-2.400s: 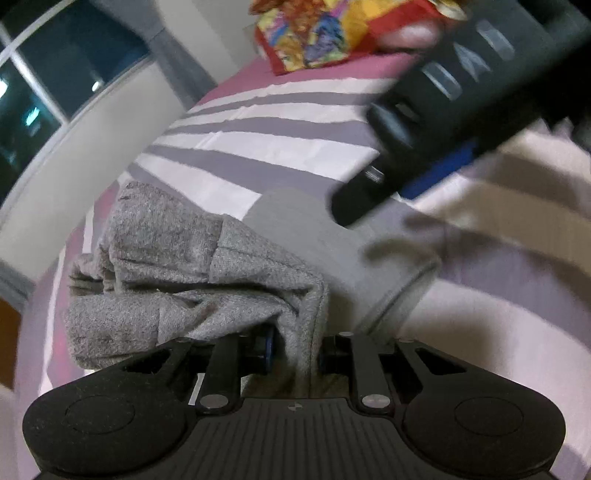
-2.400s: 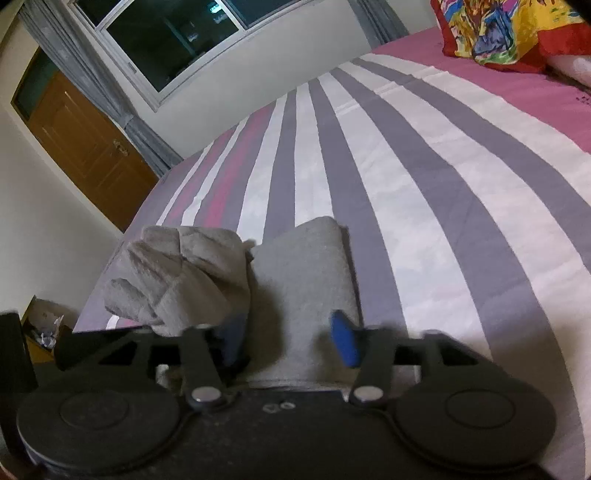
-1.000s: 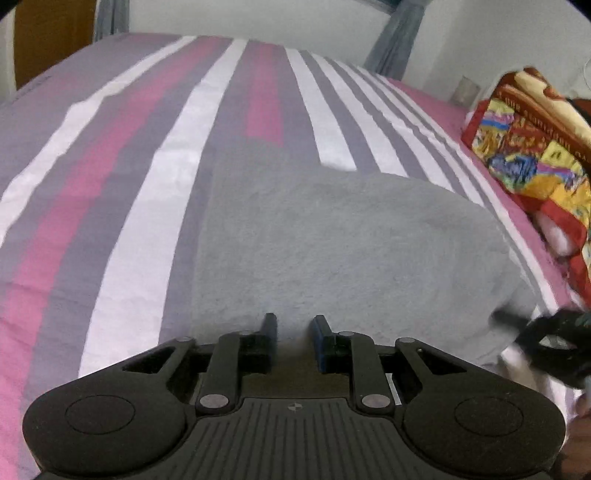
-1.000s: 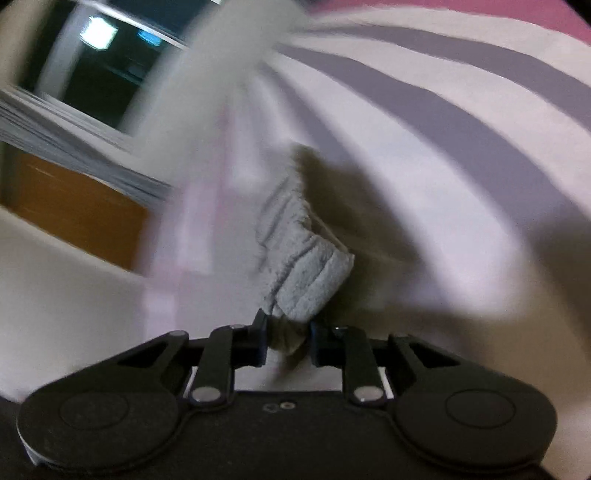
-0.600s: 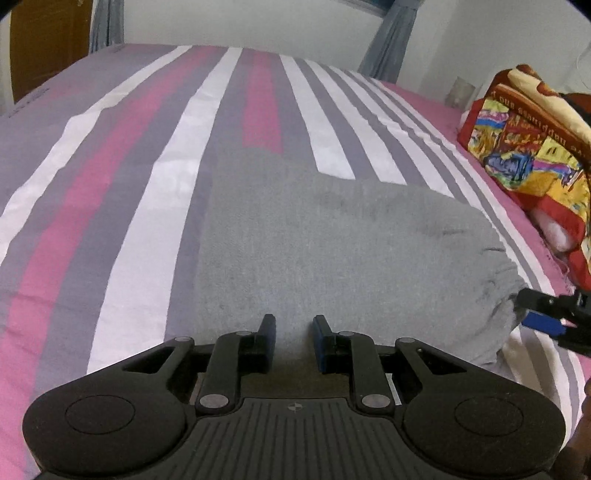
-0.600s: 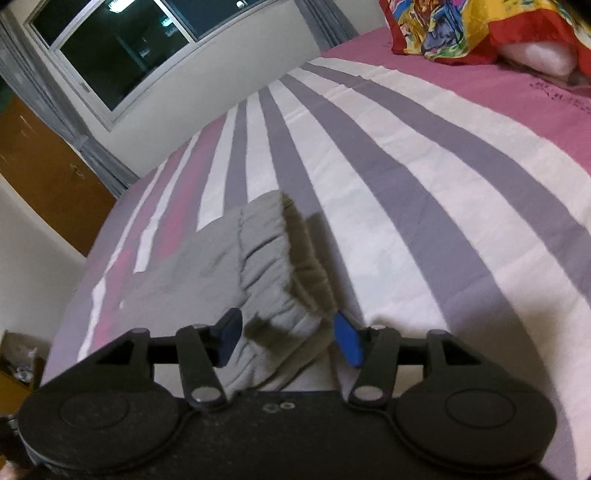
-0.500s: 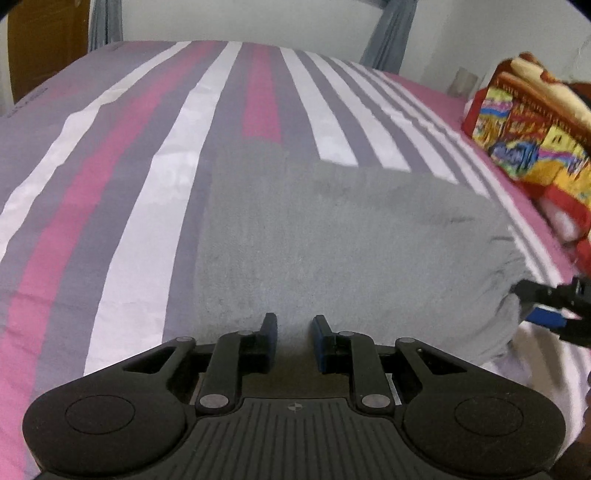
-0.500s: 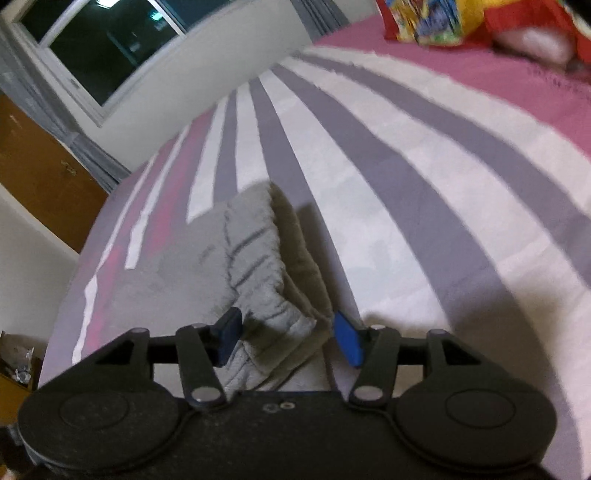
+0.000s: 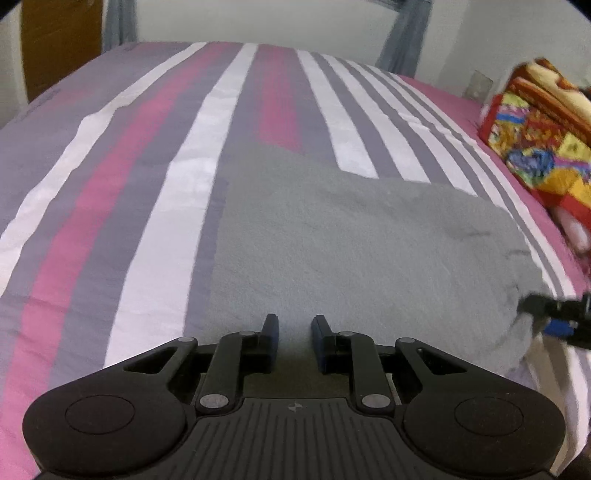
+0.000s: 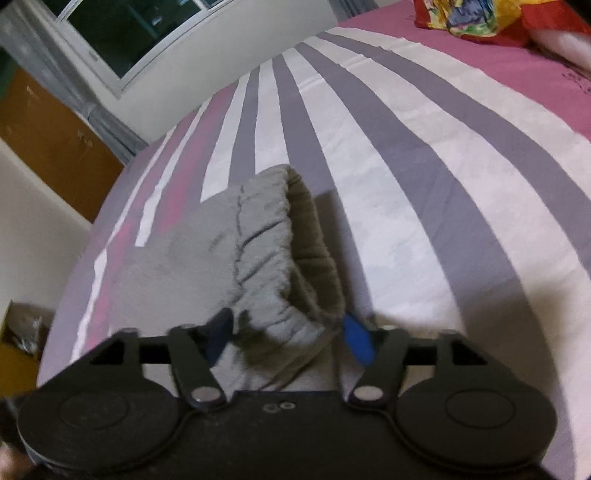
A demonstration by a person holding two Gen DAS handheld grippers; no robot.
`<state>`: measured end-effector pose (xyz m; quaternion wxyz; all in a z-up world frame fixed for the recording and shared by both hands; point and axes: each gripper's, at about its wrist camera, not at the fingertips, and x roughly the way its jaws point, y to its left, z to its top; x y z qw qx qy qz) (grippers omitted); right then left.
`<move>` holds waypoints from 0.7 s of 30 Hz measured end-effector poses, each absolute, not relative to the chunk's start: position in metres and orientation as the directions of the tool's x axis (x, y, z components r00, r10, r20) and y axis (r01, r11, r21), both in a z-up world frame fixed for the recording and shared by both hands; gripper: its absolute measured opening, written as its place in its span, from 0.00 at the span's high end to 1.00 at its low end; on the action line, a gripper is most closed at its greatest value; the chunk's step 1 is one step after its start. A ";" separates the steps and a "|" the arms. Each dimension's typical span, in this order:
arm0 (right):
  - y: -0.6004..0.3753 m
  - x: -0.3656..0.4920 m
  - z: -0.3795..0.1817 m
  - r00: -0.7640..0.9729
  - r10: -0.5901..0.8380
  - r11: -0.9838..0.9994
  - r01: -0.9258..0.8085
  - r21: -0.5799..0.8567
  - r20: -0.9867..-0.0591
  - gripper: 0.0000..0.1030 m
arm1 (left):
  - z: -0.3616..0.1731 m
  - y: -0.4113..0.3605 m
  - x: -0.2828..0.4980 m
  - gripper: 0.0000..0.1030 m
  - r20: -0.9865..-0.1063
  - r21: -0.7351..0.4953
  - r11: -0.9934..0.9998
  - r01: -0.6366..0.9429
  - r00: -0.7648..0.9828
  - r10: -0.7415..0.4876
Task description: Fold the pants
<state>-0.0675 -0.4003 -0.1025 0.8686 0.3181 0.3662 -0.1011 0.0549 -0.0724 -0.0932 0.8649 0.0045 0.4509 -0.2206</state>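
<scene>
The grey pants (image 9: pixel 354 240) lie spread flat on the striped bed. My left gripper (image 9: pixel 294 325) rests at their near edge, jaws a little apart, with the cloth lying between and under the tips. In the right wrist view the gathered elastic waistband (image 10: pixel 273 258) is bunched between the wide-open jaws of my right gripper (image 10: pixel 288 332), which does not pinch it. The right gripper also shows in the left wrist view (image 9: pixel 554 317) at the pants' right end.
The bedsheet (image 9: pixel 155 192) has pink, grey and white stripes. A colourful pillow (image 9: pixel 539 147) lies at the right. A window (image 10: pixel 147 29) and a wooden door (image 10: pixel 48 144) stand beyond the bed.
The bunched pants were pulled out flat across the bed. My right gripper let go of the waistband and opened wide. My left gripper has stayed at the near edge.
</scene>
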 end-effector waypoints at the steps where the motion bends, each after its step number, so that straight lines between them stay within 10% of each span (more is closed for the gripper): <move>1: -0.403 -0.067 -0.105 0.710 0.068 0.771 0.409 0.489 -0.701 0.30 | -0.093 -0.067 0.059 0.75 -0.781 -0.211 0.906 0.367 0.494 -0.382; 4: -0.411 -0.065 -0.111 0.704 0.106 0.751 0.407 0.520 -0.703 0.24 | -0.093 -0.054 0.069 0.20 -0.774 -0.242 0.919 0.311 0.509 -0.376; 5: -0.413 -0.065 -0.112 0.701 0.115 0.750 0.403 0.524 -0.704 0.23 | -0.093 -0.050 0.071 0.16 -0.764 -0.244 0.923 0.298 0.528 -0.372; 12: -0.417 -0.057 -0.136 0.659 0.265 0.715 0.356 0.602 -0.704 0.22 | -0.127 -0.040 0.097 0.17 -0.792 -0.384 0.877 0.291 0.384 -0.474; 21: -0.424 -0.059 -0.146 0.688 0.387 0.629 0.291 0.721 -0.614 0.50 | -0.146 -0.038 0.104 0.63 -0.731 -0.546 0.783 0.298 0.287 -0.619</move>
